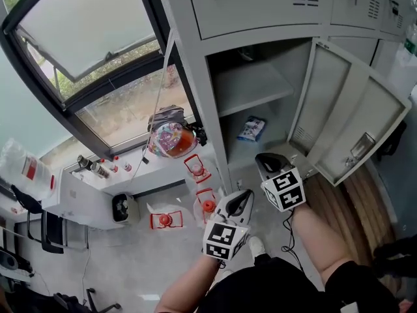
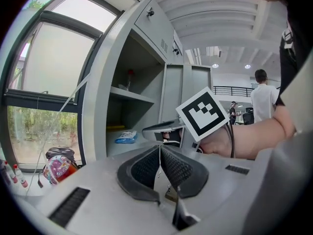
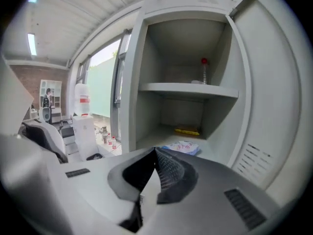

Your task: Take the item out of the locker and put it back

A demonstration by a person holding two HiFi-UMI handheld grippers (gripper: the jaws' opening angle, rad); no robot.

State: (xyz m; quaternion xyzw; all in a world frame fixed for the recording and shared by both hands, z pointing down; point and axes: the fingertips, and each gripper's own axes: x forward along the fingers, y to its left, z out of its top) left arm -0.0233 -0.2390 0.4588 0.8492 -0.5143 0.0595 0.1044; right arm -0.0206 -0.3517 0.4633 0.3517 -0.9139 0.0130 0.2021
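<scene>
Head view: both grippers are outside the locker (image 1: 199, 103), in front of its open lower compartment. The door (image 1: 352, 119) is swung wide on the locker's right side. My right gripper (image 1: 262, 159) is nearer the opening; my left gripper (image 1: 245, 197) is further out, toward the locker's left post. This is the only view that shows both grippers and the door's full swing.

Right gripper view: the right gripper's jaws are pressed together with nothing between them. It looks straight into the locker. A yellow item (image 3: 187, 130) lies at the back of the lower compartment, and a red-capped thing (image 3: 204, 61) stands on the shelf (image 3: 188, 89). The head view shows neither. My left gripper is outside this view.

Left gripper view: the left gripper's jaws are also pressed together and hold nothing. The locker is seen obliquely from its left, with the right gripper and its marker cube (image 2: 202, 113) in front of the opening.

Task item: the packet (image 1: 251, 128), blue and white, lies flat on the floor of the lower compartment, below the shelf and in front of the yellow item. No gripper touches it. In the head view its long axis runs obliquely to the locker's front edge. I cannot tell which end is its top.
</scene>
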